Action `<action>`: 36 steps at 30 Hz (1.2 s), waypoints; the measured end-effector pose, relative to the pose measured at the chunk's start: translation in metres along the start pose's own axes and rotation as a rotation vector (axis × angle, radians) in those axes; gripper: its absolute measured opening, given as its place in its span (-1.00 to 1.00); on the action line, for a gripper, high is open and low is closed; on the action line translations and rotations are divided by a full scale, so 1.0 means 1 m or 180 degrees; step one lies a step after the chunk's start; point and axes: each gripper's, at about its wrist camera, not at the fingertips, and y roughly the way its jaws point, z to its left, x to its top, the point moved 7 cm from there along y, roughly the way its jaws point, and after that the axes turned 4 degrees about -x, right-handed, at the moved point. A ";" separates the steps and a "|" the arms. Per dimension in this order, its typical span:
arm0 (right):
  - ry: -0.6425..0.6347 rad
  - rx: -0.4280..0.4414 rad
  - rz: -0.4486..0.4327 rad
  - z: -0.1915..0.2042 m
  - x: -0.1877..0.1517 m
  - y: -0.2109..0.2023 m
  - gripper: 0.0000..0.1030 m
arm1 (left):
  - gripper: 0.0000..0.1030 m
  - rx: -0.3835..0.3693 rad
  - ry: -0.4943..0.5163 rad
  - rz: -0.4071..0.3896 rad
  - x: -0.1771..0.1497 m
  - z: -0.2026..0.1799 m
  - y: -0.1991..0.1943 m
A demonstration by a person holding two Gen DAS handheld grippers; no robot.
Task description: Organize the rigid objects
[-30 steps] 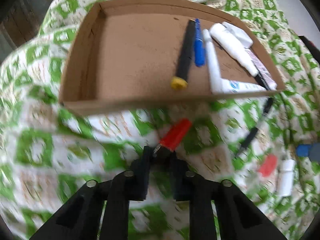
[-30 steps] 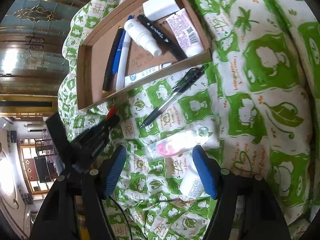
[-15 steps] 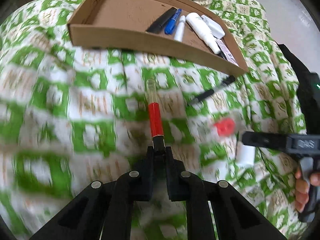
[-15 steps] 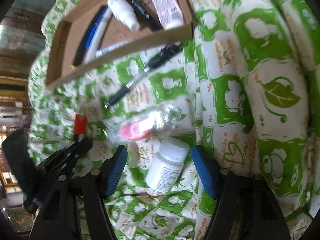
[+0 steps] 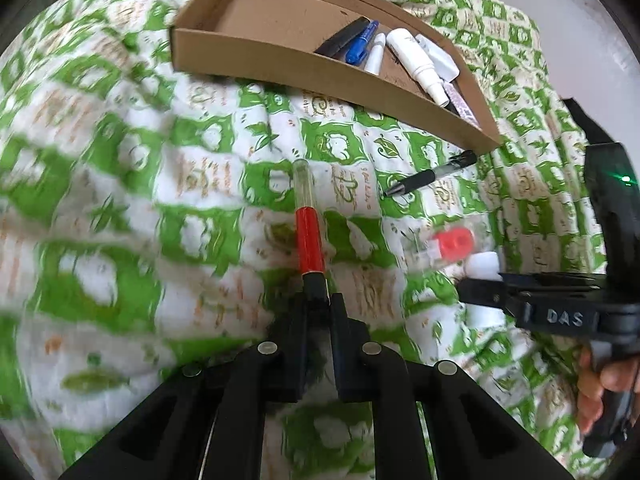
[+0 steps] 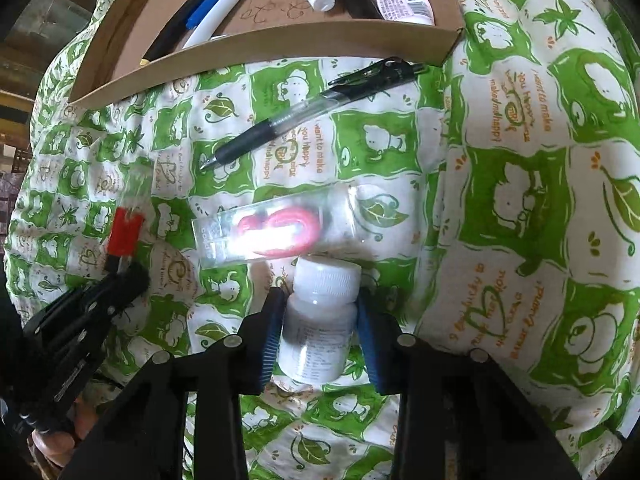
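Observation:
My left gripper (image 5: 318, 304) is shut on the dark end of a red pen (image 5: 308, 240) with a clear cap, held over the green-and-white quilt, short of the cardboard tray (image 5: 280, 68). A white bottle (image 6: 320, 320) lies on the quilt between the blue pads (image 6: 272, 328) of my right gripper (image 6: 322, 312). Its jaws are closing and the pads sit against the bottle's sides. The right wrist view shows the left gripper (image 6: 120, 280) and red pen (image 6: 126, 232) at the left. The left wrist view shows the right gripper (image 5: 480, 292) over the bottle (image 5: 482, 264).
The tray (image 6: 280, 44) holds several pens, a white tube and a small carton. A black pen (image 6: 304, 116) lies just in front of it. A clear case with a red piece inside (image 6: 276, 228) lies against the bottle's cap. A hand (image 5: 600, 384) holds the right gripper.
The left gripper drew back from the tray with the red pen, which now points away. The right gripper came down over the white bottle and its jaws narrowed onto it.

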 end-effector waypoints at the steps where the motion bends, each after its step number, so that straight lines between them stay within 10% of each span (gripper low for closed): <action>1: 0.0001 -0.0001 0.0013 0.000 0.000 0.001 -0.31 | -0.80 0.0025 0.0014 0.0006 0.003 0.000 0.002; 5: 0.0007 0.0011 0.0020 0.004 0.000 0.002 -0.28 | -0.70 -0.0007 -0.0129 0.0058 0.014 0.002 0.005; 10: 0.0079 0.0075 -0.0028 -0.006 0.006 -0.006 -0.28 | 0.04 0.0091 -0.0053 -0.0155 0.021 0.000 -0.014; 17: 0.0033 0.0047 -0.0039 -0.006 0.010 -0.014 -0.29 | 0.01 0.0444 0.0008 -0.0009 0.039 0.007 0.015; 23: -0.0033 0.0004 -0.0042 0.001 0.007 -0.012 -0.35 | -0.58 0.0700 0.0194 -0.0113 0.040 0.007 0.019; 36: 0.0021 0.0565 -0.0451 0.024 0.011 -0.049 -0.36 | -0.58 0.0125 -0.0088 -0.0412 0.023 0.028 -0.036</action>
